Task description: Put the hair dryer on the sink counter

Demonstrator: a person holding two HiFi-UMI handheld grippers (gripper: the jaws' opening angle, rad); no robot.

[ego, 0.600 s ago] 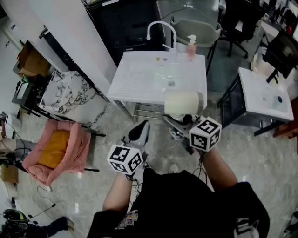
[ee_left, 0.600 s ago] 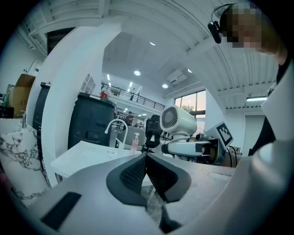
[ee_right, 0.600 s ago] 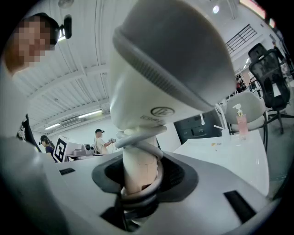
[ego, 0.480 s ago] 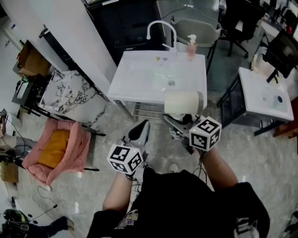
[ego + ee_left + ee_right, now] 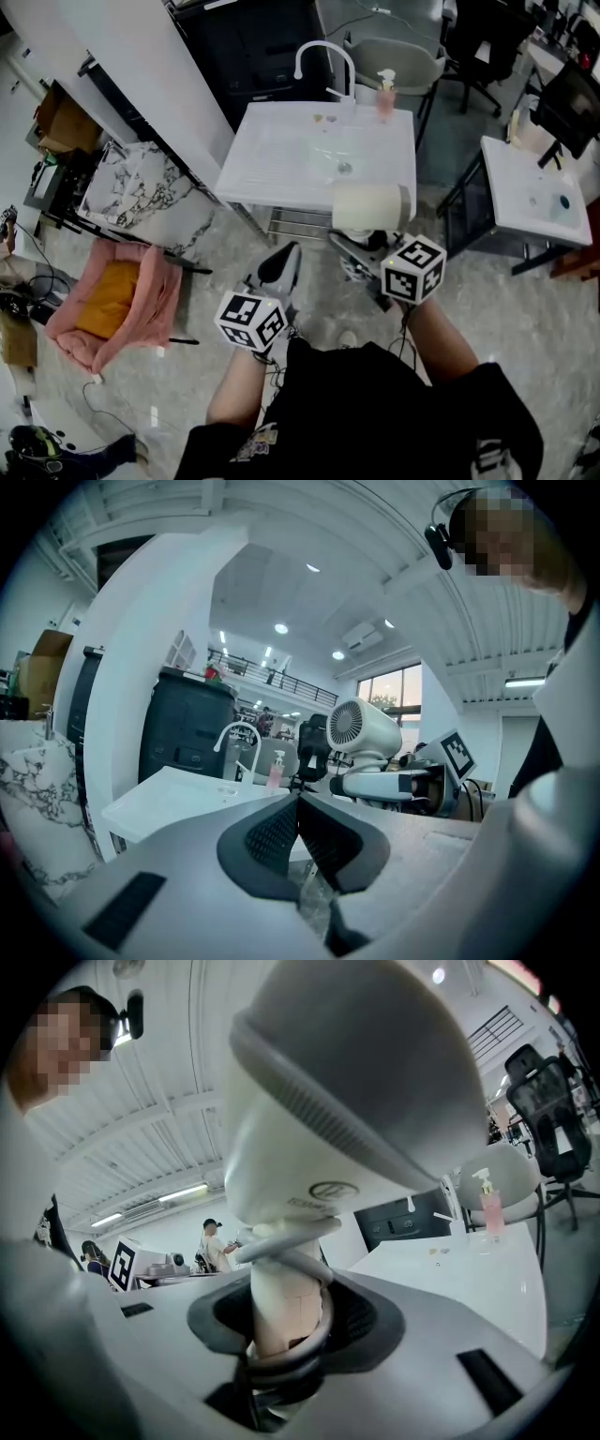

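A cream-white hair dryer (image 5: 368,207) is held by its handle (image 5: 286,1316) in my right gripper (image 5: 361,246), with its barrel up; a cord is coiled round the handle. It hangs just in front of the near edge of the white sink counter (image 5: 272,164). From the left gripper view the hair dryer (image 5: 370,738) shows to the right, grille facing me. My left gripper (image 5: 281,267) is lower and to the left, shut with nothing between its pads (image 5: 298,829). The counter (image 5: 469,1274) lies ahead on the right in the right gripper view.
A curved white faucet (image 5: 323,61) and a pink soap bottle (image 5: 385,94) stand at the counter's far edge, with a basin (image 5: 342,161) on its right. A second white table (image 5: 530,192) is at right, a marble-patterned stand (image 5: 131,192) and pink cushion (image 5: 112,300) at left.
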